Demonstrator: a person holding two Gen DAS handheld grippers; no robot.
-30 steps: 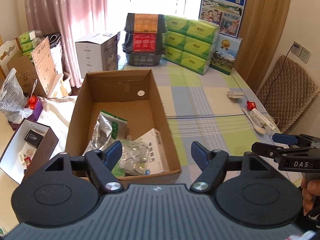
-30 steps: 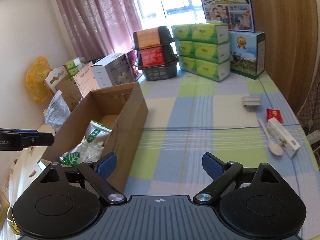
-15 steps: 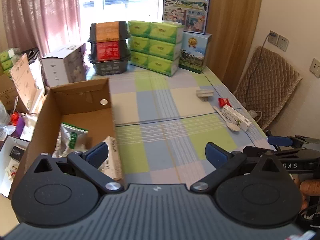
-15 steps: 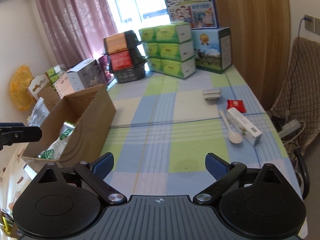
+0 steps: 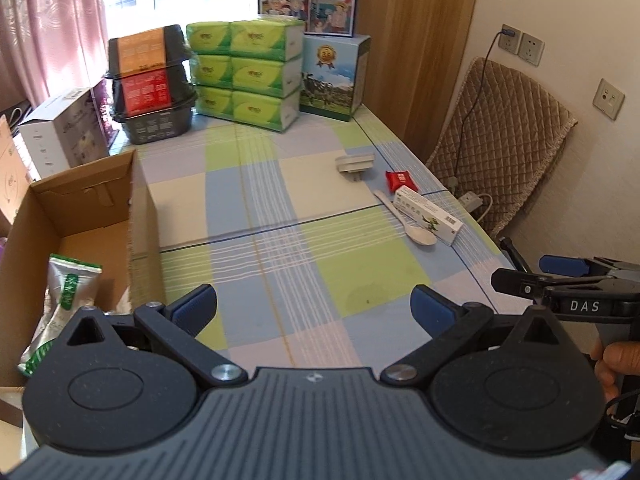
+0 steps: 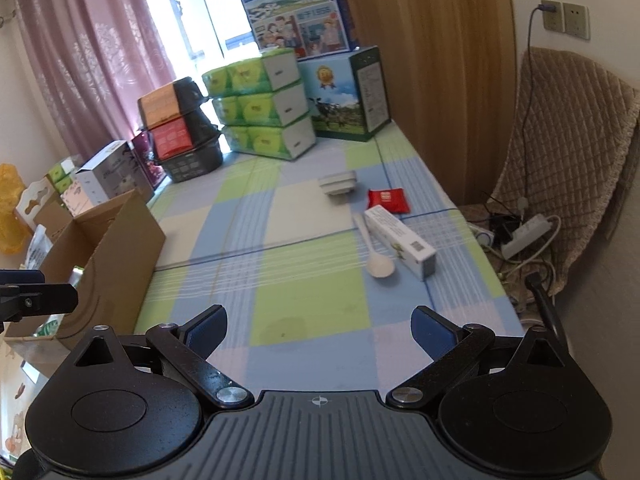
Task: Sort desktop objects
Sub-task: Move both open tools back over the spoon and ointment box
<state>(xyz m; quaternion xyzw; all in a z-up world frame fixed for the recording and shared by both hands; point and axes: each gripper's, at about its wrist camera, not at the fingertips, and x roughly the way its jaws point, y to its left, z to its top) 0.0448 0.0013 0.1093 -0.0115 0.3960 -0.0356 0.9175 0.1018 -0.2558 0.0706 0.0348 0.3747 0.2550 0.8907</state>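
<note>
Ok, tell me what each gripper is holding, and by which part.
Nothing is held. The left gripper and the right gripper both have their jaws wide open over the checked tablecloth, with nothing between them.

Left gripper (image 5: 314, 307): jaws spread wide, blue pads facing each other, nothing between them, held level and pointing forward. Right gripper (image 6: 318, 326): likewise spread wide and empty, held at about the same height beside the left one, its dark fingers (image 5: 520, 280) entering the left wrist view from the right edge. A hand (image 5: 614, 362) grips the right gripper's handle at the lower right of that view.
</note>
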